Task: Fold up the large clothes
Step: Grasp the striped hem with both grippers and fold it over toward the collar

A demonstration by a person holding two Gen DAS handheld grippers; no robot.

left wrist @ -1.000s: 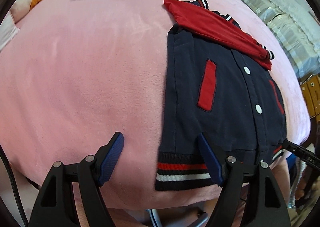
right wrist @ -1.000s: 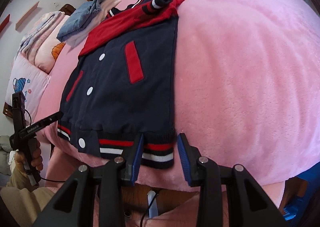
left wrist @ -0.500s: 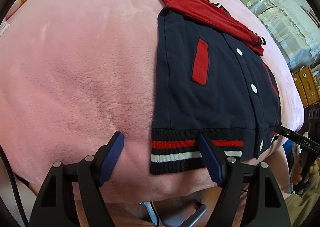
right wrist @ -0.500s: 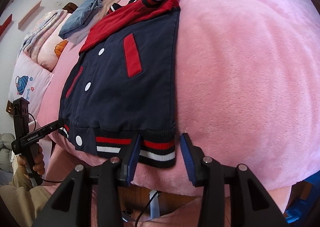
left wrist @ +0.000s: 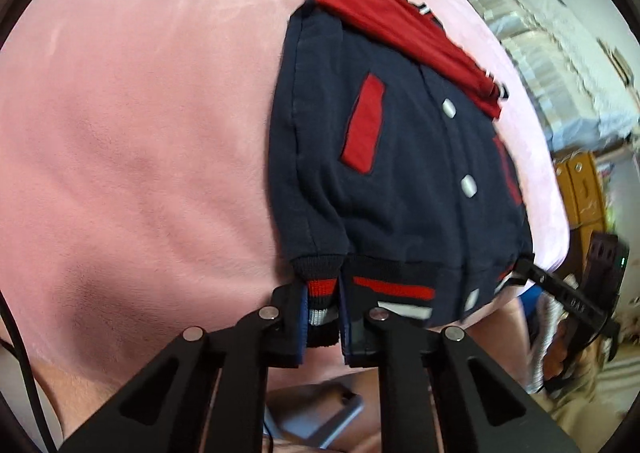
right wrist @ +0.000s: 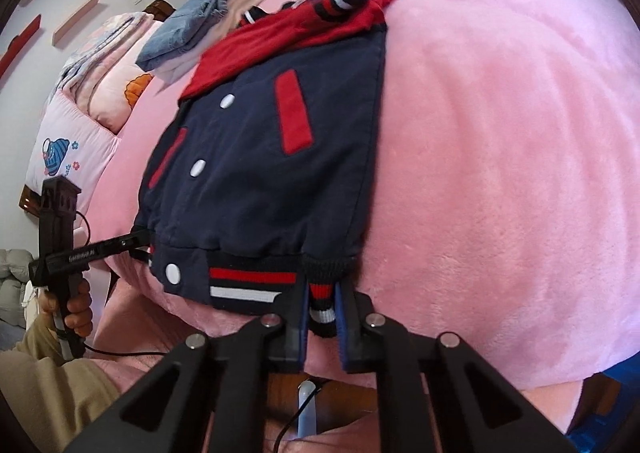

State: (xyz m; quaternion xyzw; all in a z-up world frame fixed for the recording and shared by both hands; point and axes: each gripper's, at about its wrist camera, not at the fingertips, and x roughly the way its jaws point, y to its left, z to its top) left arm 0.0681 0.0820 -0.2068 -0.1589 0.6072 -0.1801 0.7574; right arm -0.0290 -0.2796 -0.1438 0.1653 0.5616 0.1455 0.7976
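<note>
Left wrist view looks down on a navy varsity jacket (left wrist: 400, 173) lying on a bed covered by a pink plush blanket (left wrist: 140, 141), its red sleeves (left wrist: 392, 21) folded across the chest at the far end and its striped ribbed hem (left wrist: 384, 285) hanging at the near edge of the bed. Closest to the camera, the left gripper (left wrist: 323, 317) has just been closing its jaws, and they now stand narrow, pinching the hem's left corner, which is bunched upright between the blue pads (left wrist: 303, 317) so that the red and white stripes show in the gap. White snap buttons run along the jacket's front placket, and a red pocket welt (left wrist: 364, 121) sits on the panel above the pinched corner. At the far right of the hem the right gripper (left wrist: 524, 269) reaches in at the other corner. Right wrist view shows that same right gripper (right wrist: 323, 309) from behind: its jaws have also just been closing and are now narrow, clamped on the hem's right corner, the knit gathered into a ridge between them. Beyond the jacket lie folded clothes (right wrist: 192, 29) and pillows (right wrist: 80, 125) near the headboard end, while a hand (right wrist: 76, 305) grips the handle of the left gripper (right wrist: 138, 239) at the jacket's opposite corner.
</note>
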